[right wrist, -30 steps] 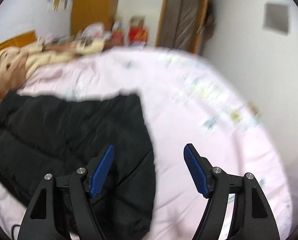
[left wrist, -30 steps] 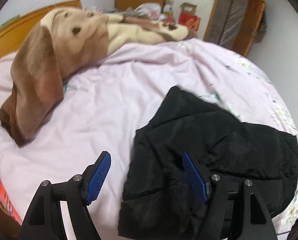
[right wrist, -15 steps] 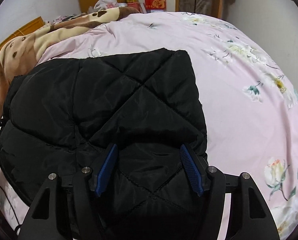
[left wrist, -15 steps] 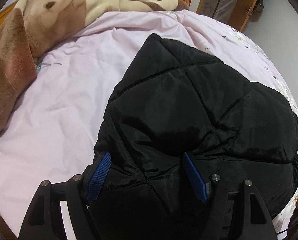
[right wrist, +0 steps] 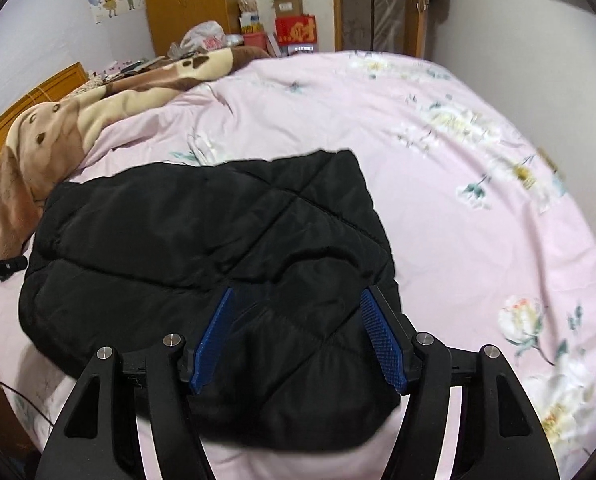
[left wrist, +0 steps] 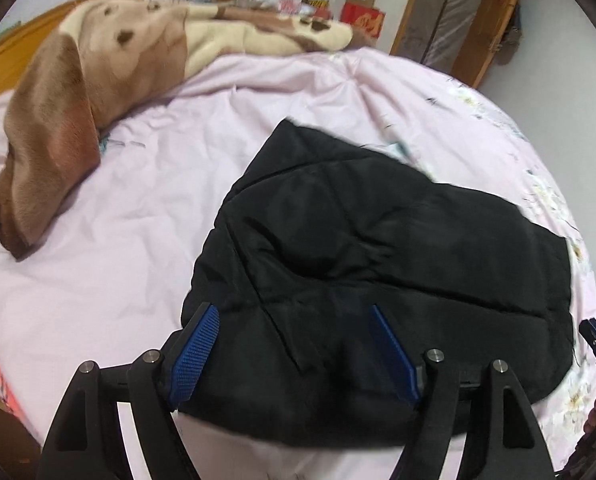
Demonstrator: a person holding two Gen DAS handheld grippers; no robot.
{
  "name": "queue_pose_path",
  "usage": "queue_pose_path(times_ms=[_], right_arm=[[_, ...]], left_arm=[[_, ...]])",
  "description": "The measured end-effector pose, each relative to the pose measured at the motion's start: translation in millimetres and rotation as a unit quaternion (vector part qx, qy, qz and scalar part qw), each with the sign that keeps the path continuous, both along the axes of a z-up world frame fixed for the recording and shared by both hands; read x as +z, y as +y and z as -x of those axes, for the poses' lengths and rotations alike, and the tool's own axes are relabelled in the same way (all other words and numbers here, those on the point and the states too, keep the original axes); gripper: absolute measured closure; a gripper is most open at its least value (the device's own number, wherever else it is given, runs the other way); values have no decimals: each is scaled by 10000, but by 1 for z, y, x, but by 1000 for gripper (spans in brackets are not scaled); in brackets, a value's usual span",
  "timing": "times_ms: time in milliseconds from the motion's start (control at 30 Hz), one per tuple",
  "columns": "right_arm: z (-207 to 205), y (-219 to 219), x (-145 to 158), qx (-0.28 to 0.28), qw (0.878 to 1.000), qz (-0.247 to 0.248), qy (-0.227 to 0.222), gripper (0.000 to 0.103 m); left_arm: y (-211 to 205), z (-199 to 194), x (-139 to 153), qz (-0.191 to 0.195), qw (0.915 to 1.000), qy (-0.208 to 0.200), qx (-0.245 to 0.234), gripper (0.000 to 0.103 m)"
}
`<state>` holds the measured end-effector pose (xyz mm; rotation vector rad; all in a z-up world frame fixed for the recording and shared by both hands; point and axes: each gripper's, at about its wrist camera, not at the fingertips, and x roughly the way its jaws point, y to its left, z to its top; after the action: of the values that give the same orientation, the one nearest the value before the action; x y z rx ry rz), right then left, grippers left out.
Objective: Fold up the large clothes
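A black quilted jacket (left wrist: 377, 264) lies folded in a thick bundle on the pink bed sheet (left wrist: 98, 280); it also shows in the right wrist view (right wrist: 202, 248). My left gripper (left wrist: 294, 344) is open, its blue pads over the jacket's near left edge. My right gripper (right wrist: 298, 332) is open, its blue pads over the jacket's near right corner. Neither holds any cloth. The jacket's underside is hidden.
A brown and cream plush blanket (left wrist: 82, 92) lies heaped at the far left of the bed, seen also in the right wrist view (right wrist: 78, 120). A wooden headboard (left wrist: 26, 48), a wardrobe (right wrist: 186, 4) and boxes (right wrist: 294, 24) stand beyond. The floral sheet (right wrist: 497, 200) spreads to the right.
Both grippers dropped low over the jacket half a second ago and have since pulled back and up a little. The jacket stays on the bed. Both jaws stay open.
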<state>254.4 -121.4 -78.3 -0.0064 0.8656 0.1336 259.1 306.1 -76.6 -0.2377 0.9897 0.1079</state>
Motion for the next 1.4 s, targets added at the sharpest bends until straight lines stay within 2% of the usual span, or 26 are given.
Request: queue_pose_path(times_ms=[100, 300, 400, 500, 600, 700, 767, 933, 1200, 1400], right_arm=[[28, 10, 16, 88, 9999, 60, -124, 37], [82, 18, 43, 9, 9996, 169, -220, 37], [104, 23, 52, -53, 9996, 158, -225, 34], [127, 29, 59, -70, 9994, 177, -275, 33], [147, 35, 64, -109, 9988, 280, -381, 33], [168, 36, 68, -238, 9981, 281, -501, 33], [180, 37, 69, -297, 9976, 302, -548, 33], [200, 39, 70, -352, 9961, 444, -683, 33], [215, 41, 73, -394, 9953, 411, -779, 33], [218, 42, 72, -425, 9951, 401, -792, 33]], left_arm=[[-20, 30, 19, -203, 9996, -146, -112, 26], [-45, 91, 42, -334, 9989, -320, -54, 26], [-60, 117, 49, -281, 9989, -371, -37, 26], [-83, 142, 57, -765, 9959, -485, 14, 26], [-96, 165, 62, -625, 9962, -612, -33, 25], [-113, 185, 68, -980, 9923, -761, 8, 20], [-122, 195, 70, -1067, 9906, -850, -77, 20], [-137, 212, 72, -1013, 9900, -960, -211, 20], [-151, 224, 71, -744, 9915, -980, -423, 19], [-159, 228, 69, -922, 9901, -974, -417, 19]])
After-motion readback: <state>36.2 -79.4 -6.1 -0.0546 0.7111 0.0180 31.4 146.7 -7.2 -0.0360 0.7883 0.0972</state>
